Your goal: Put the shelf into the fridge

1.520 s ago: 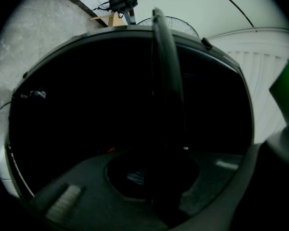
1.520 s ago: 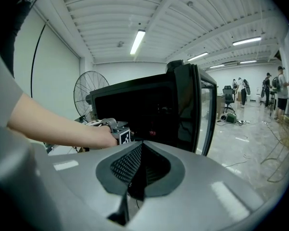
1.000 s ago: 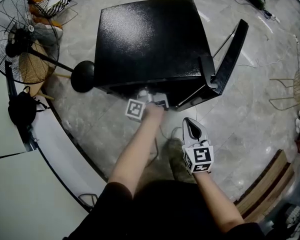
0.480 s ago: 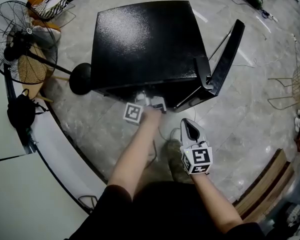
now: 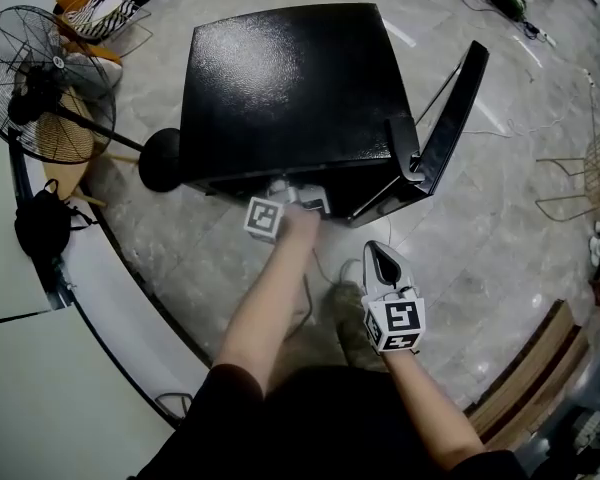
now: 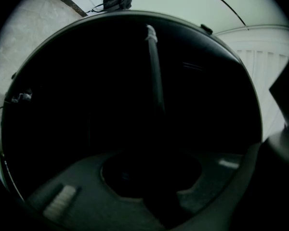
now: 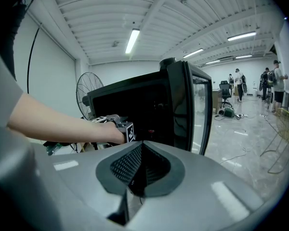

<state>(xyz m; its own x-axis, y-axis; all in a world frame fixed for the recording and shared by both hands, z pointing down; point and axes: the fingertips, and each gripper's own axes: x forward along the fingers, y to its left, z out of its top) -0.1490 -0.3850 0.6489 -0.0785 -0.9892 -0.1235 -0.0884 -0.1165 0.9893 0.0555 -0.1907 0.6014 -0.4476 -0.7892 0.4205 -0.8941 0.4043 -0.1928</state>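
A black mini fridge (image 5: 290, 78) stands on the floor with its door (image 5: 450, 118) swung open to the right. My left gripper (image 5: 302, 202) reaches into the open front, its fingertips hidden under the fridge's top edge. Its jaws have just opened a little. The left gripper view is almost black: only a pale thin bar (image 6: 154, 66) shows ahead, and whether anything sits between the jaws is hidden. No shelf can be made out clearly. My right gripper (image 5: 383, 263) hangs back from the fridge, shut and empty. It looks at the fridge (image 7: 135, 105) and the left gripper (image 7: 116, 125).
A standing fan (image 5: 40, 78) and its round base (image 5: 165, 153) are left of the fridge. A black bag (image 5: 40, 218) lies by a white wall. A wire frame (image 5: 570, 183) and a wooden bench (image 5: 535, 368) are at the right. Cables cross the floor.
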